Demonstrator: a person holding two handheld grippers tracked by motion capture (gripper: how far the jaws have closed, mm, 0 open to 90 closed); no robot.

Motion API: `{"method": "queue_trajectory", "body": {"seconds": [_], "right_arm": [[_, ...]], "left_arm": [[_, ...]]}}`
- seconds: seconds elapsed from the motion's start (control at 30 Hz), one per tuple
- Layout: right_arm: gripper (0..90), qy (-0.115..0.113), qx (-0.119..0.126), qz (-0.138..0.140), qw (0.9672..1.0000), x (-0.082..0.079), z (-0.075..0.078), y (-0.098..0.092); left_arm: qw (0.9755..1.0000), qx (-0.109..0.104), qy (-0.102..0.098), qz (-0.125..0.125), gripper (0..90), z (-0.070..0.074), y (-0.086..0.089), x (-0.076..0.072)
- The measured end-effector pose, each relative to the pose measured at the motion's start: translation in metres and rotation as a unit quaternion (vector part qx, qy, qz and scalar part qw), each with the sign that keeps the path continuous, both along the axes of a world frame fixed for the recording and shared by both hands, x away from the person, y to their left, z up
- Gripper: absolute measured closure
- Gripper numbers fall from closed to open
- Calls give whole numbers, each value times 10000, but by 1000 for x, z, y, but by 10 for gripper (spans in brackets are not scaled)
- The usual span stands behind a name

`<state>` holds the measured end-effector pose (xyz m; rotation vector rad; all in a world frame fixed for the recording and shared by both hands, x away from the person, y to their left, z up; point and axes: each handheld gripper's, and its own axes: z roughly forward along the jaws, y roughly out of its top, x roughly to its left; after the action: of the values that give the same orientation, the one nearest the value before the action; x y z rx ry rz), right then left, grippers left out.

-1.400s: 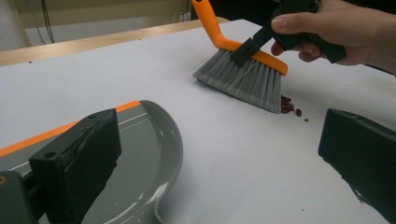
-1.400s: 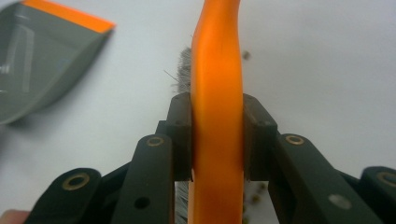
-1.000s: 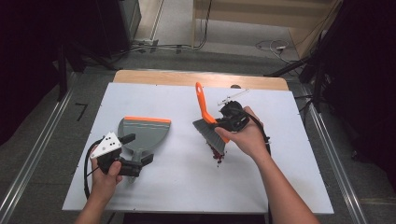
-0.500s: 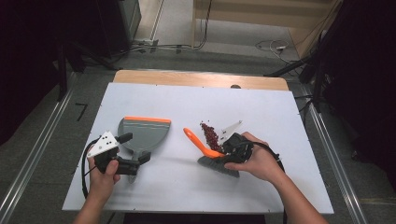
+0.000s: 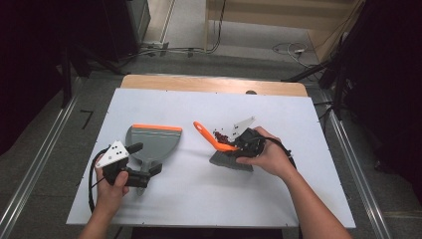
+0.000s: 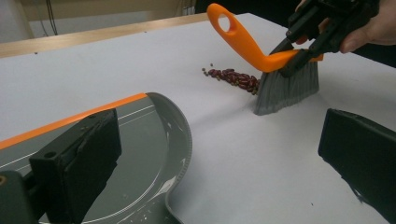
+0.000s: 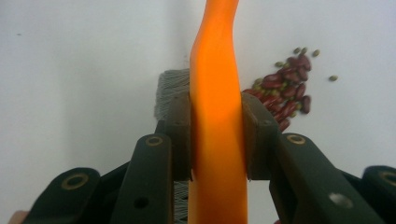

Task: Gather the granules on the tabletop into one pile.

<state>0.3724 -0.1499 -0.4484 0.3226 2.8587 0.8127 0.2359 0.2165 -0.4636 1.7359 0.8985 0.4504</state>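
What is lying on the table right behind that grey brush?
A small heap of dark red beans with a few green ones lies behind the brush, right beside its bristles. Any beans under the bristles would be covered.

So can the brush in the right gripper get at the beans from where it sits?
Probably yes: the right gripper clamps the brush, its bristles down on the table beside the beans, with nothing between.

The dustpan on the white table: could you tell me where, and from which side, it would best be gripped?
Probably by the short handle stub at the near end of the dustpan, approached from the person's side with the jaws straddling it. The pan lies flat with its orange lip facing away, so the wide body offers nothing narrow to pinch; the left gripper already sits at that end.
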Motion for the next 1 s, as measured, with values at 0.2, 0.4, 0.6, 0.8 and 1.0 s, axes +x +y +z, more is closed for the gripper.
{"method": "queue_trajectory", "body": {"seconds": [0.2,0.4,0.6,0.8,1.0], "right_arm": [[672,-100,91,18,9999,13,-1,0],[671,-87,232,-115,9996,25,-2,-1],[670,-87,325,-259,9991,33,-4,-2],[669,-173,326,-377,9986,39,-4,-1],[669,-223,292,-440,9984,46,-3,2]], "left_arm": [[10000,22,25,8,0,0,0,0],[10000,21,23,-6,0,-1,-1,0],[10000,46,34,-7,0,-1,-1,1],[10000,29,30,-7,0,-1,-1,1],[10000,63,41,-20,0,-1,-2,1]]}}
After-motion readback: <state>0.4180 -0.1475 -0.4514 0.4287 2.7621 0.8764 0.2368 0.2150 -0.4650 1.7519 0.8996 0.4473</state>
